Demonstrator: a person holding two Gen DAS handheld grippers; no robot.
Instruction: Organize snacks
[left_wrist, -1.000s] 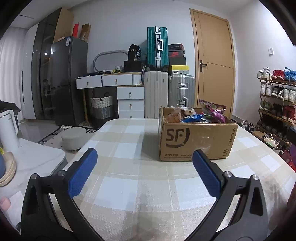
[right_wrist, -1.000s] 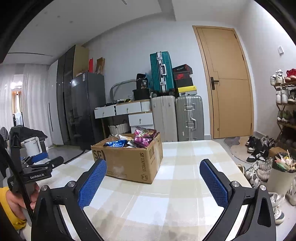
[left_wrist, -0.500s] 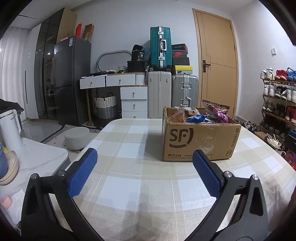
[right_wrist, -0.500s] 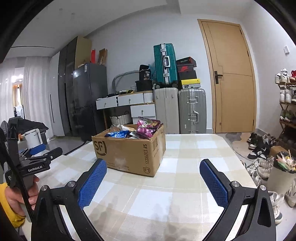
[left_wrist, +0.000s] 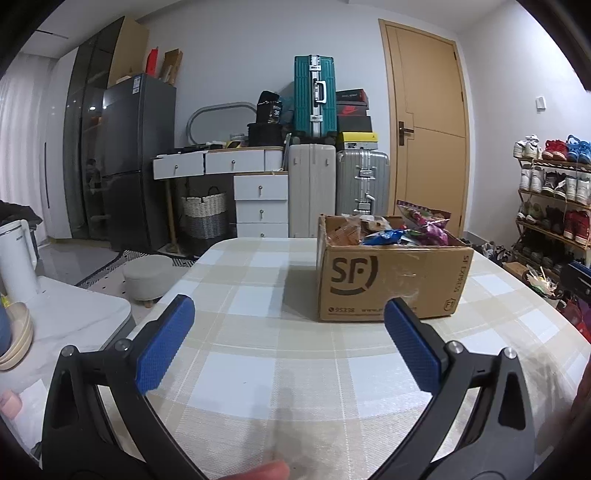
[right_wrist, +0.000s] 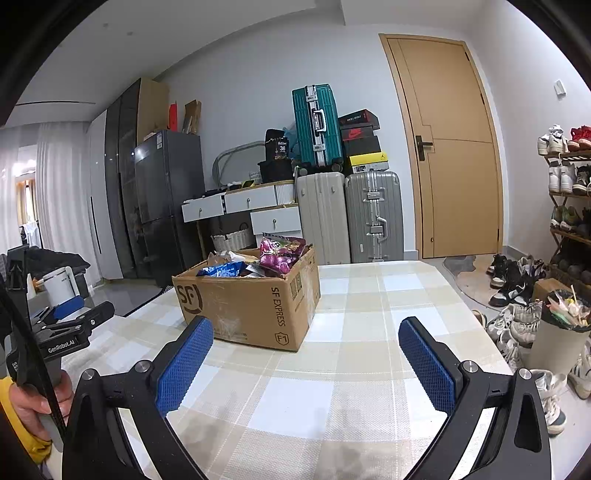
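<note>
Open SF Express cardboard box (left_wrist: 388, 284), heaped with snack packets (left_wrist: 402, 230), standing on the checked tablecloth (left_wrist: 288, 369) toward the table's far edge; bare cloth on every side of the box, widest in front. Left gripper (left_wrist: 288, 325) hovering low over the cloth just in front of the box, 2 blue pads (left_wrist: 164, 349) spread wide, nothing between. Right gripper (right_wrist: 306, 349) likewise wide and empty, near the box's front-right corner.
</note>
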